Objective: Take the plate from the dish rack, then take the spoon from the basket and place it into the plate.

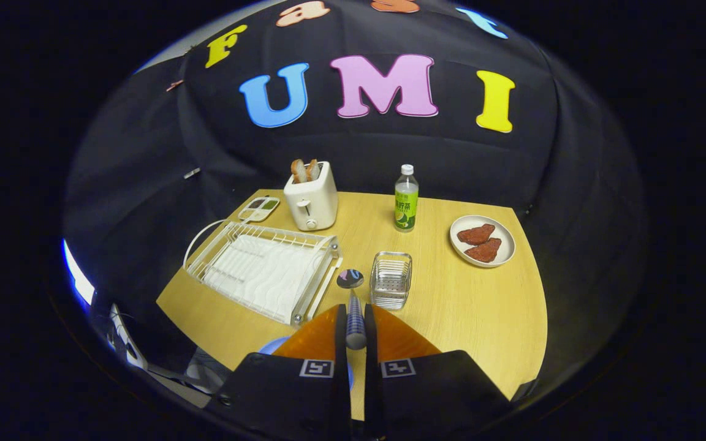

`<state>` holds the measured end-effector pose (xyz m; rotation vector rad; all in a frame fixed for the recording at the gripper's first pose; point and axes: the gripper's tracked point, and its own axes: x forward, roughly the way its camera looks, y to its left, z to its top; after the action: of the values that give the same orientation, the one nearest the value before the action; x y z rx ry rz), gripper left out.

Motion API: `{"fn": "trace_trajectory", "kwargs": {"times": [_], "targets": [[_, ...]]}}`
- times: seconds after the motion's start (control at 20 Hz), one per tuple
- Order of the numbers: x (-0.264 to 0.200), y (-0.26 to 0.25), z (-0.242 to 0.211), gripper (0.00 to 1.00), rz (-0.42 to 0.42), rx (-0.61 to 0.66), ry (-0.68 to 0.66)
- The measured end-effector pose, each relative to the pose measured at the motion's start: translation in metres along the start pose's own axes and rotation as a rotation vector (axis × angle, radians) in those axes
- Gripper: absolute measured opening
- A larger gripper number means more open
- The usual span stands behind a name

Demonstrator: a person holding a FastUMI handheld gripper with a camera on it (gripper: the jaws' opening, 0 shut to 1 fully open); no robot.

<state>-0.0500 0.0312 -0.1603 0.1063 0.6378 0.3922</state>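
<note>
Gripper [353, 318], lower centre of frame: 2 fingers drawn close together, clenched on the handle of the spoon [353, 306], which runs straight ahead between them; both fingers press on its sides. Spoon bowl, dark and rounded, projects past the fingertips and hangs above the tabletop, between the rack's near corner and the basket.

Plate [274, 346], lower centre-left: a blue edge showing just beside the left finger, mostly hidden behind it, near the table's front edge.

Table [463, 306], centre of frame: light wood top.

Basket [391, 280], centre, just ahead of the fingertips and slightly right: small wire basket, upright, nothing seen inside.

Dish rack [264, 269], centre-left, ahead of the fingers: white wire frame over a ribbed white tray, no dishes in it.

White plate [482, 241], centre-right: holds 2 reddish-brown pieces of food, well apart from the basket.

Bottle [406, 198], upper centre: upright, white cap, green label.

Toaster [311, 196], upper centre-left, beyond the rack: cream, 2 slices of bread standing in the slots.

Small tray [259, 209], left of the toaster: compartmented, contents too small to tell
</note>
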Motion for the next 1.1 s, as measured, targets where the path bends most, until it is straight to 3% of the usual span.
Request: {"fn": "trace_trajectory", "kwargs": {"times": [0.35,0.7,1.1], "targets": [[-0.01,0.071,-0.088,0.13,0.143,-0.053,0.117],[0.038,0.09,-0.149,0.13,0.162,-0.123,0.175],[0.05,0.085,-0.199,0.17,0.171,-0.153,0.301]]}}
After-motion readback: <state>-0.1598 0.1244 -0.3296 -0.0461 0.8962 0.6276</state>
